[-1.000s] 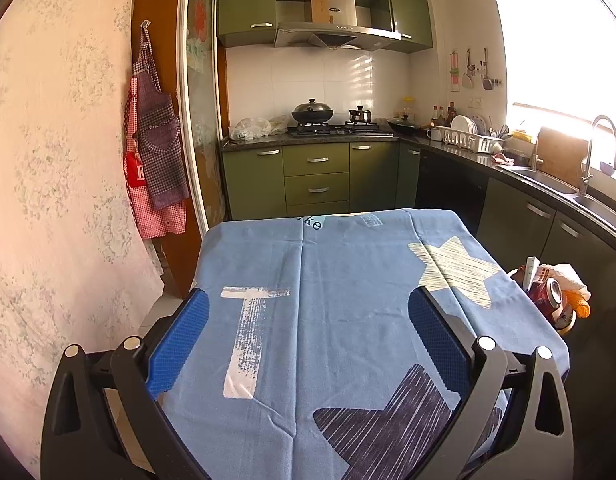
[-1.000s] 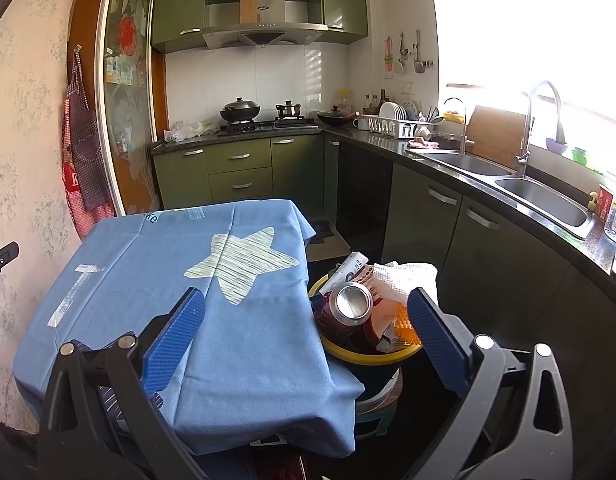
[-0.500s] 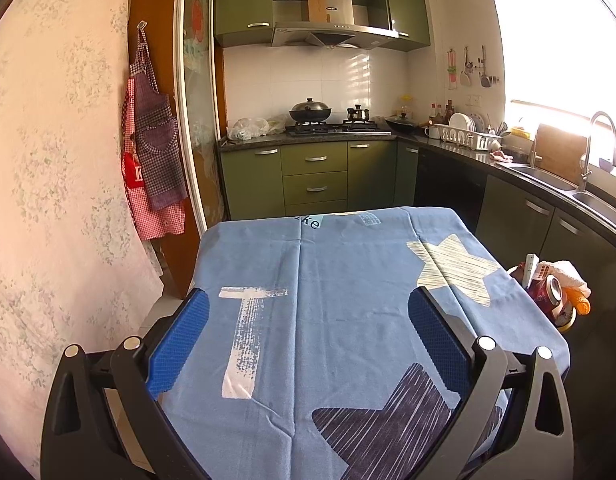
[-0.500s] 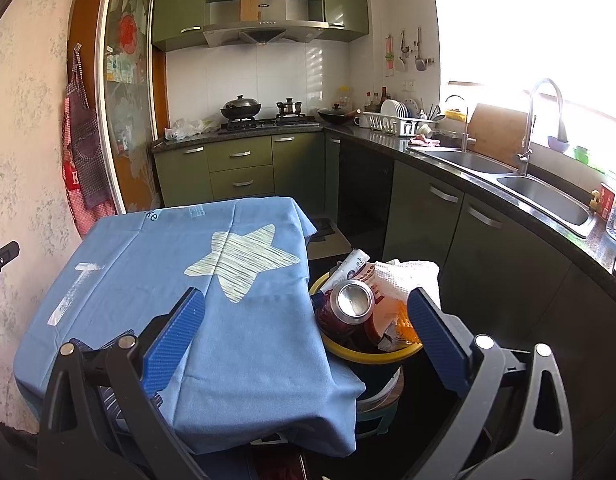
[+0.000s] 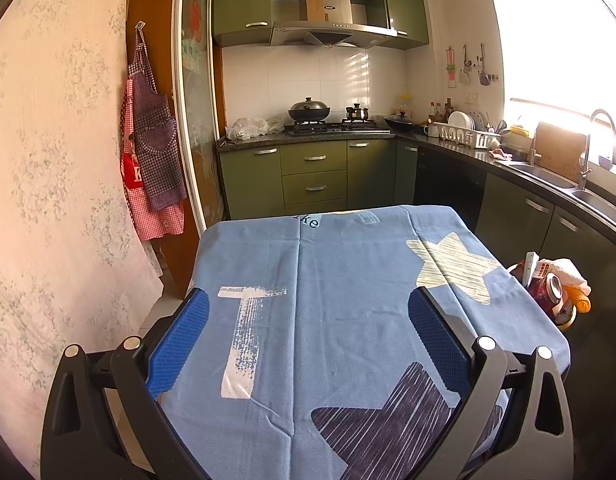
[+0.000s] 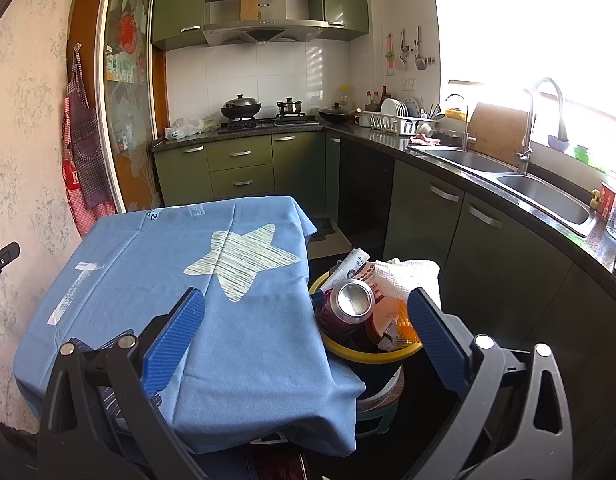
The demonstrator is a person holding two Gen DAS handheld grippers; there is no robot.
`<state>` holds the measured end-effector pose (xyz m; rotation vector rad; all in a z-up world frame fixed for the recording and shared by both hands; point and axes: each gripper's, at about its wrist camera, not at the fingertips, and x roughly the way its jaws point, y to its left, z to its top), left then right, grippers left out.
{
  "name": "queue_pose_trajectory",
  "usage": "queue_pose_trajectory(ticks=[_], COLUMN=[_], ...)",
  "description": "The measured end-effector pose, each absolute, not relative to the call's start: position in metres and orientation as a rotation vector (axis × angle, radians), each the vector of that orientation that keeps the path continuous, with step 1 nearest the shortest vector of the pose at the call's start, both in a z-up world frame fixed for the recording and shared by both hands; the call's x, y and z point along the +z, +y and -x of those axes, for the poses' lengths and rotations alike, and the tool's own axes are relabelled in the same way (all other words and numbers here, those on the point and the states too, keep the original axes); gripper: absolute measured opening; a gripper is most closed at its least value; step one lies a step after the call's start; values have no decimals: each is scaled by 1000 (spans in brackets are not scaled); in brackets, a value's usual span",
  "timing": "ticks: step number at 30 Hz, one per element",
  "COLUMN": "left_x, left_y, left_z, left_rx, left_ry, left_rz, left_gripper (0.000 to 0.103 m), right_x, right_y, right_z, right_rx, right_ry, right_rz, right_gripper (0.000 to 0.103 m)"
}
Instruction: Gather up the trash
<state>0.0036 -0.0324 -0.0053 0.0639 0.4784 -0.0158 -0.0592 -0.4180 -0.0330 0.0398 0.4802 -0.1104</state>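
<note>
The blue tablecloth (image 5: 347, 300) is covering the table, bare of litter. You are holding your left gripper (image 5: 308, 320) over it, jaws spread wide and empty. Your right gripper (image 6: 308, 320) is hovering at the table's right edge, jaws wide, gripping nothing. The yellow-rimmed trash bin (image 6: 363, 354) is standing just beside that edge, full. A red can (image 6: 347, 308) is lying tilted on top, long axis slanting, open end facing up toward your right camera.

So the table (image 6: 248, 352) sits in the middle with the trash bin (image 6: 359, 354) right beside its right edge. A can (image 6: 349, 300) and wrappers (image 6: 395, 280) sit piled in the bin. Stove (image 6: 264, 122) behind, sink (image 6: 543, 196) along the right.
</note>
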Motion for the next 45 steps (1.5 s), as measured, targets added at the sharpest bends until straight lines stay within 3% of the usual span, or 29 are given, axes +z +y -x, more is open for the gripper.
queue_pose_trajectory(ticks=[45], left_x=[-12], left_y=[-36], left_z=[-11], left_rx=[-71], left_ry=[482], left_rz=[-76], left_gripper=[98], right_x=[-36], right_y=[-420], right_z=[57], right_rx=[-109], right_ry=[490], right_rz=[-38], right_gripper=[96])
